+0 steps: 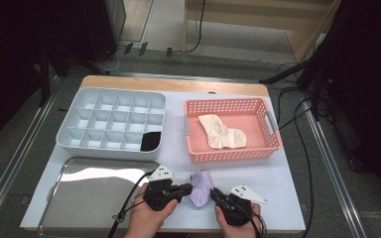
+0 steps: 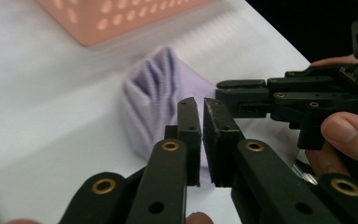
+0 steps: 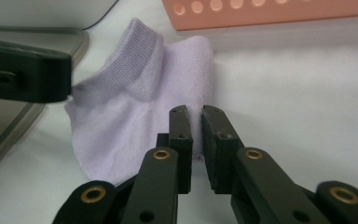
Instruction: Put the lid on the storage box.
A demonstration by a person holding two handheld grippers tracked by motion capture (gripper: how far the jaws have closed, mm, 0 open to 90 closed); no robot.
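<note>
A lilac sock (image 1: 200, 187) lies crumpled on the white table near the front edge, between my two grippers. My left gripper (image 1: 189, 188) comes in from the left, its jaws nearly together at the sock's ribbed cuff (image 3: 140, 51). In the left gripper view, the left gripper (image 2: 201, 116) has its pads pinching the sock (image 2: 158, 98) at its near edge. My right gripper (image 1: 214, 194) reaches in from the right. In its own view the right gripper (image 3: 193, 121) has narrow jaws pinching lilac fabric (image 3: 121, 121) at the sock's near edge.
A pink perforated basket (image 1: 273, 134) at the right back holds a cream sock (image 1: 222, 131). A grey divided box (image 1: 62, 139) stands at the left back with a dark item (image 1: 151, 141) in its near right compartment. A shiny metal tray (image 1: 94, 193) lies at the front left.
</note>
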